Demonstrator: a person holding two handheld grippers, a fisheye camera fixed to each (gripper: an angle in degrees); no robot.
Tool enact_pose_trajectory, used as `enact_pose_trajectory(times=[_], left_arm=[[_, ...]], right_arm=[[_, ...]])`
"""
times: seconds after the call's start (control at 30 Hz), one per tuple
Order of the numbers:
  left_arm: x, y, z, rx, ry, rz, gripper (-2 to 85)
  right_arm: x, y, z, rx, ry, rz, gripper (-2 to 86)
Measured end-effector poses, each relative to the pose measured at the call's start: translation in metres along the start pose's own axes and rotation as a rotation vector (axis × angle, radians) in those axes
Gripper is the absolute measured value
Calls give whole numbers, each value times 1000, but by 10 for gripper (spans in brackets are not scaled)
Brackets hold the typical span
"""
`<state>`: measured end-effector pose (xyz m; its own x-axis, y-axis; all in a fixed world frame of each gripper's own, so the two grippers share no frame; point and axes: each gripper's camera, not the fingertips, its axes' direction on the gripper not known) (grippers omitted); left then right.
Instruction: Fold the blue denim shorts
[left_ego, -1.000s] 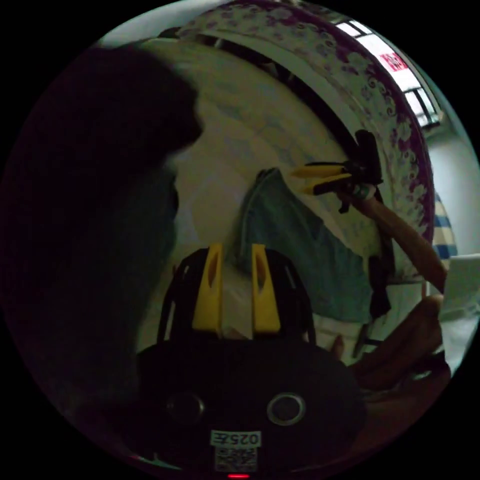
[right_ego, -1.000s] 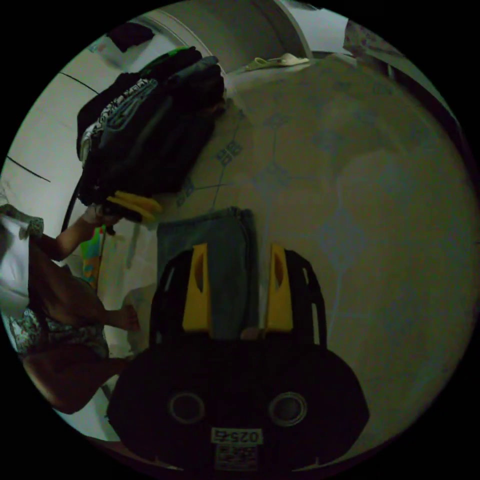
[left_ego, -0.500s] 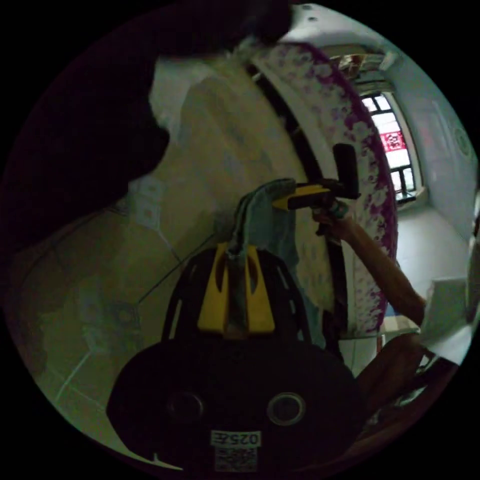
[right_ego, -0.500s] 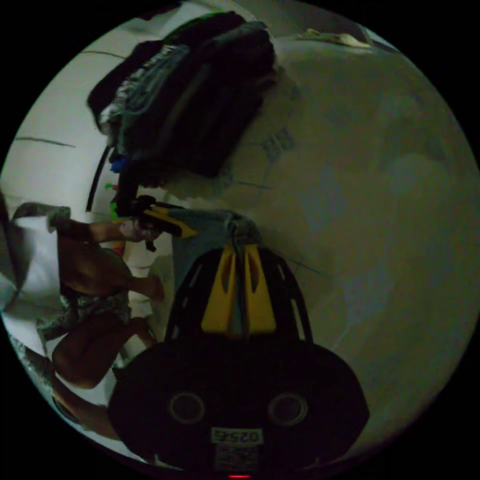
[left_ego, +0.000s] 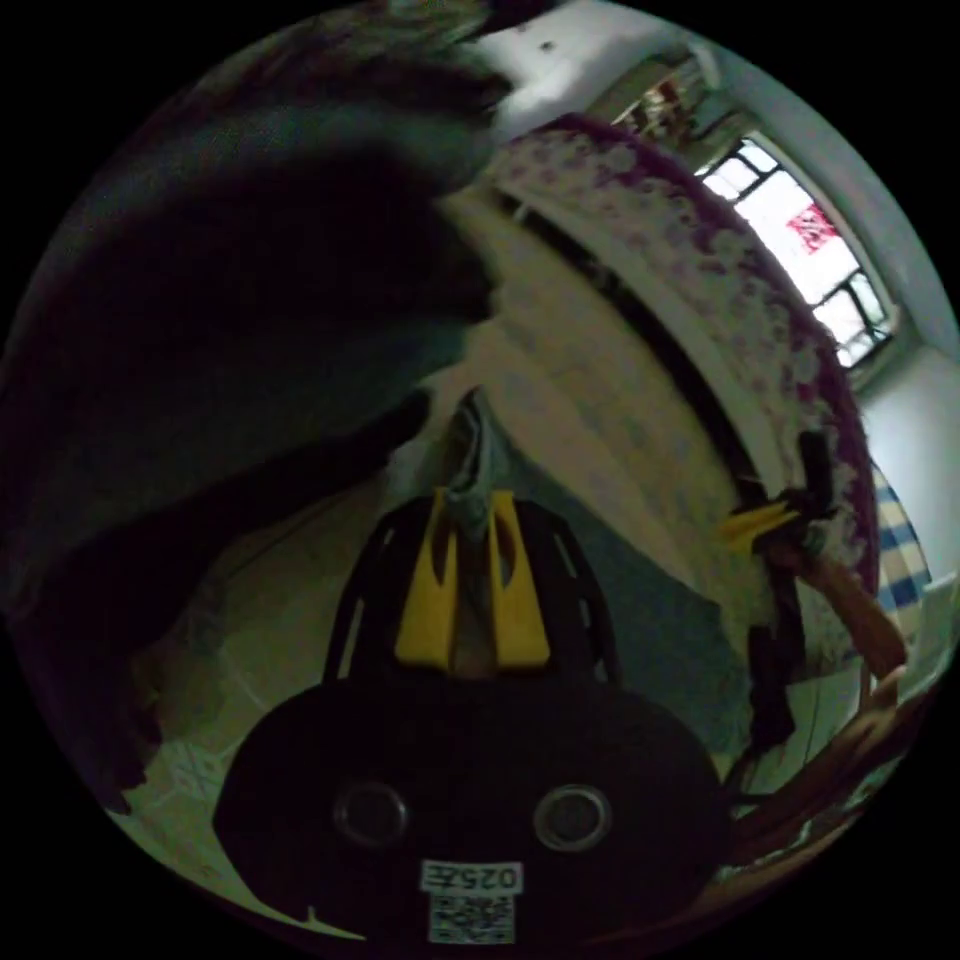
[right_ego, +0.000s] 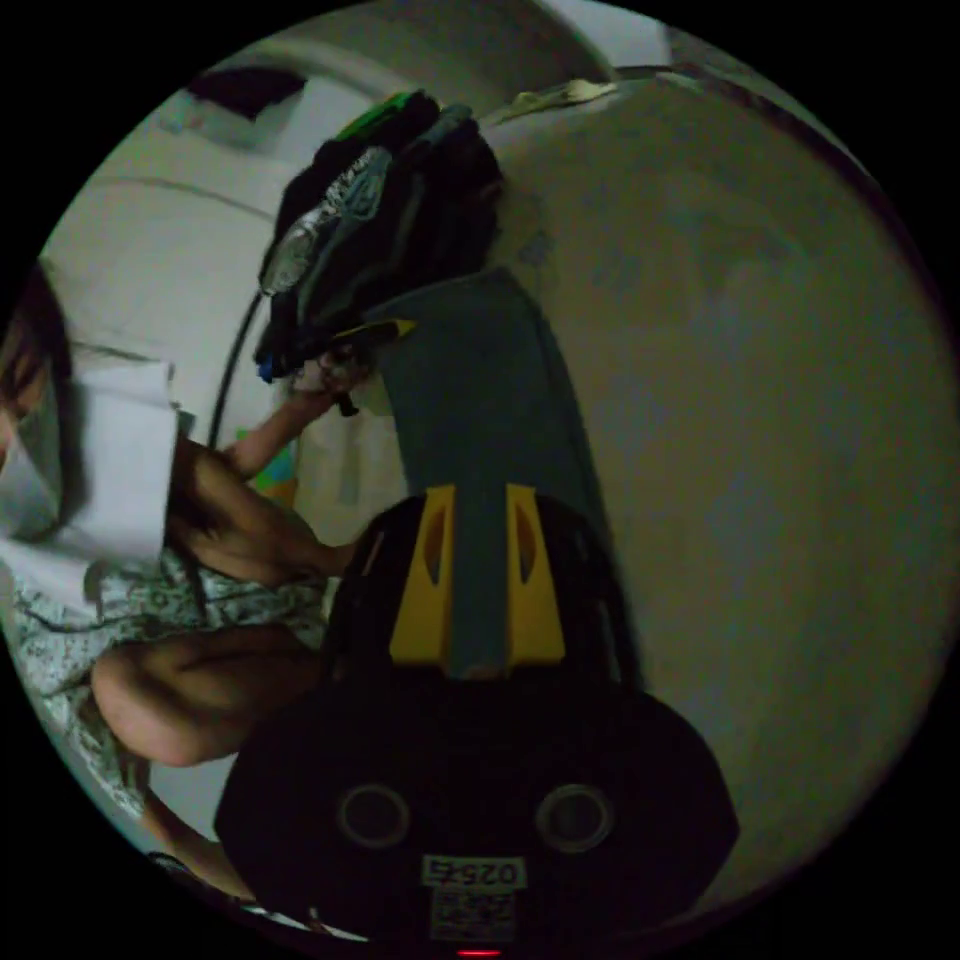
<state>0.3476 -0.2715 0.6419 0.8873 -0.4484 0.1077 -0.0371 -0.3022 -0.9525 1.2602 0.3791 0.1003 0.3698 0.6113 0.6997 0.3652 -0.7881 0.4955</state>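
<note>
Since half a second ago the two grippers have drawn apart, stretching the folded blue denim shorts (right_ego: 480, 400) over the pale patterned bedsheet (right_ego: 760, 420). The left gripper (left_ego: 470, 500) and right gripper (right_ego: 478, 495) each pinch an end. A dark clothes pile (right_ego: 385, 220) lies beside the shorts.

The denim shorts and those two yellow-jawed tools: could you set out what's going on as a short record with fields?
garment: blue denim shorts, stretched between the two grippers over the bed
left gripper: jaws closed on a bunched edge of the shorts
right gripper: jaws either side of the cloth, apparently gripping it
surface: pale patterned bedsheet
nearby: dark clothes pile, close to the shorts' far end
light: dim
</note>
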Motion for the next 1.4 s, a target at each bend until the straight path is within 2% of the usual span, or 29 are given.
enact_pose_trajectory(times=[0.07, 0.13, 0.17, 0.2, 0.23, 0.33, 0.37, 0.43, 0.53, 0.6, 0.7, 0.73, 0.87, 0.97, 1.03, 1.1, 1.17, 1.23, 1.37, 1.4], left_arm=[[46, -4, -17, 54, 105, 117, 4], [123, -4, -25, 76, 273, 304, 3], [145, -2, -24, 69, 319, 361, 4], [190, 5, -20, 41, 415, 462, 4], [241, 20, -13, 14, 505, 600, 4], [359, 91, 17, -94, 695, 913, 4], [379, 110, 26, -126, 732, 970, 4], [442, 191, 78, -324, 793, 1090, 4], [483, 293, 139, -505, 658, 1247, 4], [490, 336, 153, -537, 631, 1353, 5], [492, 365, 144, -452, 586, 1445, 11], [495, 368, 142, -448, 563, 1458, 16], [491, 356, 140, -527, 558, 1483, 27], [466, 317, 126, -573, 661, 1391, 26], [443, 272, 103, -483, 704, 1296, 21], [432, 237, 91, -398, 658, 1251, 19], [425, 206, 95, -361, 602, 1192, 15], [418, 178, 134, -414, 559, 1117, 4], [408, 174, 224, -600, 456, 1051, -6], [404, 179, 252, -679, 383, 1050, -6]], right_arm=[[1, 72, -20, 168, -178, 127, 129], [7, 172, -42, 465, -429, 335, 161], [6, 197, -46, 546, -488, 361, 166], [4, 245, -55, 716, -579, 422, 189], [0, 290, -61, 868, -640, 505, 205], [-16, 375, -74, 1059, -615, 646, 239], [-18, 389, -75, 1063, -578, 676, 243], [-16, 437, -70, 1018, -449, 769, 249], [10, 486, -38, 978, -440, 949, 212], [28, 504, -10, 955, -514, 1039, 162], [37, 513, 13, 1077, -676, 1012, 94], [35, 512, 13, 1093, -661, 1010, 72], [26, 495, -7, 1012, -546, 997, 22], [3, 464, -54, 894, -347, 920, 3], [-29, 441, -105, 860, -254, 790, -1], [-57, 438, -143, 839, -144, 739, 0], [-74, 448, -169, 803, -13, 769, 3], [-62, 470, -173, 715, 99, 883, 13], [12, 511, -114, 621, 36, 1101, 36], [31, 521, -89, 615, -21, 1121, 41]])
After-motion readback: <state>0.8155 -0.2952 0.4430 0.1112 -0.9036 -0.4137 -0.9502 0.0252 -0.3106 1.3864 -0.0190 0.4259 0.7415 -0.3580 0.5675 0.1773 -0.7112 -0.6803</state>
